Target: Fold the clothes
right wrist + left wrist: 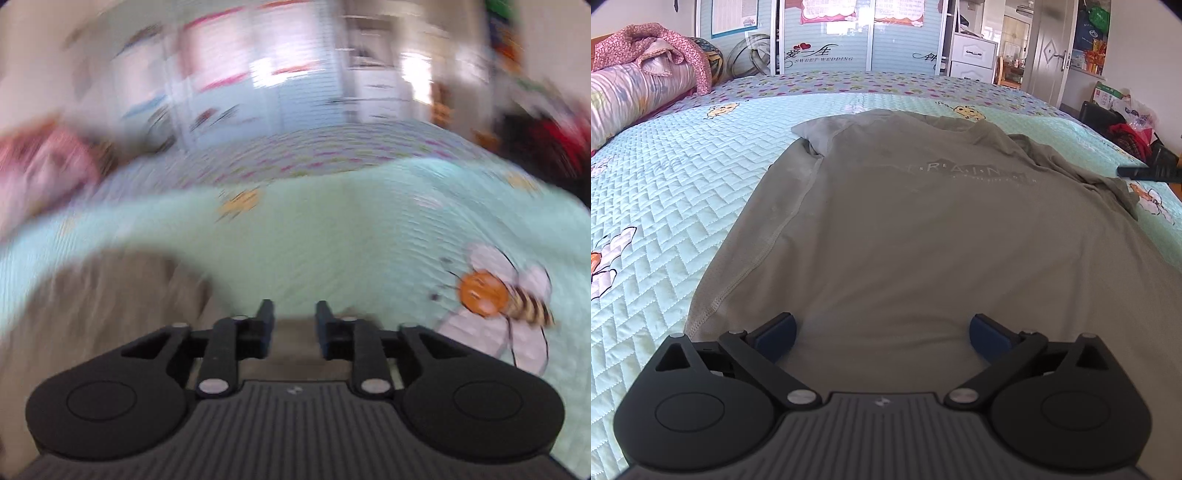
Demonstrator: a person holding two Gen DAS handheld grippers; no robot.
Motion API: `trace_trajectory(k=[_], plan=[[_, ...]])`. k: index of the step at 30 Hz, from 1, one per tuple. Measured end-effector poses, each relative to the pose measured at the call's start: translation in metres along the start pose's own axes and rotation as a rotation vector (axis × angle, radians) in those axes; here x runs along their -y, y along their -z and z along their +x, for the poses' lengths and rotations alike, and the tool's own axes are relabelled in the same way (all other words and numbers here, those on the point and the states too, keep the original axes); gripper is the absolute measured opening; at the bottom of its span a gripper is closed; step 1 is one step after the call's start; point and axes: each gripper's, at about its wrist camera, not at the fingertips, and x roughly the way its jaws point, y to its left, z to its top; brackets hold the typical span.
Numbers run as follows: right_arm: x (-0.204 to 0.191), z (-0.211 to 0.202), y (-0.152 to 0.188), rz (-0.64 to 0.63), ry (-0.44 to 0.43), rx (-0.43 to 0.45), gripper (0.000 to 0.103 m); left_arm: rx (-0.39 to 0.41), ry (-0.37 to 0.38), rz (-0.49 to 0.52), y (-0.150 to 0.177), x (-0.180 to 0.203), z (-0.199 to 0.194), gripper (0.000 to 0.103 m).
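Looking down my left wrist camera, I see the olive-grey T-shirt (886,221) spread flat on the bed's quilted mint bedspread (665,192), hem nearest me and collar toward twelve o'clock, with pale lettering across its chest. One sleeve is folded in over the body at about eleven o'clock; the other side lies rumpled at about two o'clock. My left hand-held gripper (882,336) sits over the hem with its jaws wide apart, the blue pads (777,334) clear of each other and nothing pinched between them. At three o'clock in this view a dark, blurred bar (1148,171) pokes in from the edge just past the rumpled sleeve; it may be my other tool, but I cannot tell for certain.

This view also gives me the room sharply: a pink floral quilt roll (639,88) at ten o'clock, the sliding wardrobe doors (827,40) at twelve, a white drawer unit (973,55) and a door (1049,51) at one o'clock.

My right wrist camera shows far less, since the whole frame is smeared with motion blur. What it adds is the right hand-held gripper (293,328), its jaws at a narrow gap with nothing between them. Only a corner of the shirt (110,302) shows, at eight o'clock and running under the jaws. The bedspread fills the middle, and a cartoon bee print (506,299) sits at three o'clock.
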Motion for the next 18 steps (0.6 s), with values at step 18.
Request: trace_trajectory(k=[18], plan=[[0.066,0.075,-0.045,0.173,0.423,-0.121,0.001,-0.06,-0.002,0.006,-0.008,-0.001,-0.001,0.103]])
